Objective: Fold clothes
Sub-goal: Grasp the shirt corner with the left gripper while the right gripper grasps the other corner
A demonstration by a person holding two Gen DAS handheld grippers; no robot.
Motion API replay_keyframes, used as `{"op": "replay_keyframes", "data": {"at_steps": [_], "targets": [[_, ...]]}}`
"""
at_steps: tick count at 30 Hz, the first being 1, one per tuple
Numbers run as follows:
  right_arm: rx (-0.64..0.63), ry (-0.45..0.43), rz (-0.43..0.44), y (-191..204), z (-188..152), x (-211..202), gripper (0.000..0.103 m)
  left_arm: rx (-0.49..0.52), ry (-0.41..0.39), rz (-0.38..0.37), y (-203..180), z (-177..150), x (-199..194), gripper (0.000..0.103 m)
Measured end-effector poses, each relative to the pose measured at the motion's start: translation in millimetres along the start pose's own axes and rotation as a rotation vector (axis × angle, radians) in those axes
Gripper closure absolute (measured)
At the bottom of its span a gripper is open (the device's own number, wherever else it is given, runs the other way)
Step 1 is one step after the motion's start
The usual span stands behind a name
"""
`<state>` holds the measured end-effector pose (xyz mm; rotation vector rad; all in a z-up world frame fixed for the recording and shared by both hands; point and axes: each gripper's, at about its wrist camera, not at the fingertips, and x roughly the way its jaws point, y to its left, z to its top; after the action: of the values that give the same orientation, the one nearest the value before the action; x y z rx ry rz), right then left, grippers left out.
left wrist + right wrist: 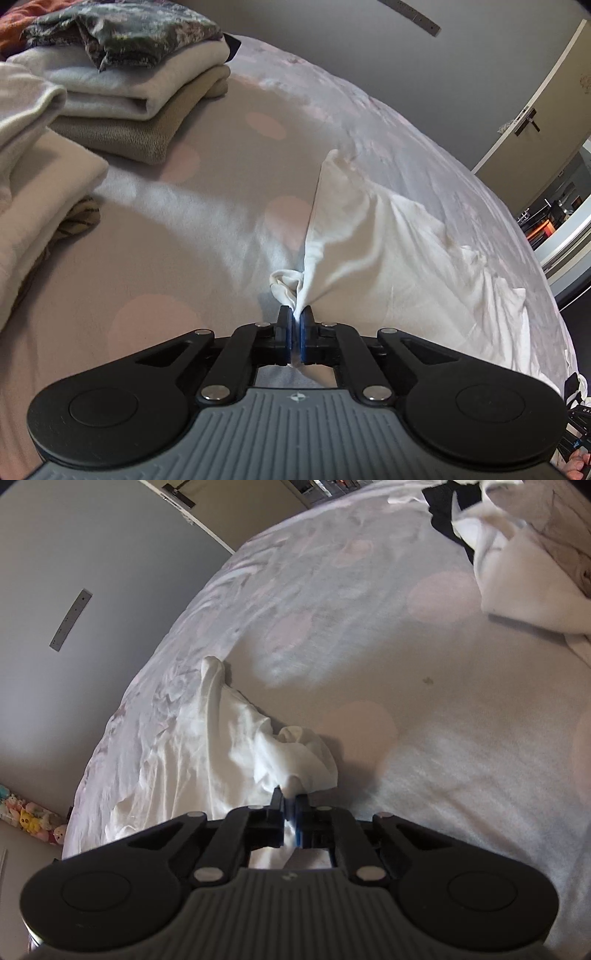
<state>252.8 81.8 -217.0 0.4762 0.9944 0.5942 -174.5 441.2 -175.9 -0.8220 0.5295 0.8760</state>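
Shirt (373,236) crumpled on bed (221,221), pinched at two bunched corners: left claw (295,325) clamped on one, right claw (290,805) on another (thin bites). Could slip free if lifted fast, or drag bedsheet along.

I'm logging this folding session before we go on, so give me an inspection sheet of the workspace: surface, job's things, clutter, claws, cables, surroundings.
Surface: bed with a pale dotted cover, creased toward the far edge.
Job's things: white garment lying rumpled on the bed, pulled into ridges at two pinched spots; stack of folded clothes at the far left.
Clutter: unfolded pile of pale and dark clothes at the far right.
Claws: left claw shut on the white garment; right claw shut on the same garment.
Cables: nothing seen.
Surroundings: grey wall, door with a handle, soft toys on the floor.
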Motion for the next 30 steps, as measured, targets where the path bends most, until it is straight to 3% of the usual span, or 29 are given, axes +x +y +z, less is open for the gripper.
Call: {"op": "replay_keyframes", "data": {"at_steps": [6,14,25,27,30], "targets": [[-0.11,-0.022,-0.011,29,7,-50,0.098,0.017,-0.004,0.034,-3,16,-51,0.101],[-0.156,0.066,-0.076,20,-19,-105,0.098,0.028,0.118,0.115,17,-9,-95,0.101],[-0.252,0.197,-0.233,16,-38,-81,0.097,0.054,0.436,0.279,25,-27,-25,0.1],[-0.259,0.203,-0.228,16,-38,-81,0.094,0.052,0.46,0.287,26,-29,-23,0.098],[-0.251,0.137,-0.192,14,-40,-95,0.085,0.007,0.436,0.263,34,-29,-34,0.095]]}}
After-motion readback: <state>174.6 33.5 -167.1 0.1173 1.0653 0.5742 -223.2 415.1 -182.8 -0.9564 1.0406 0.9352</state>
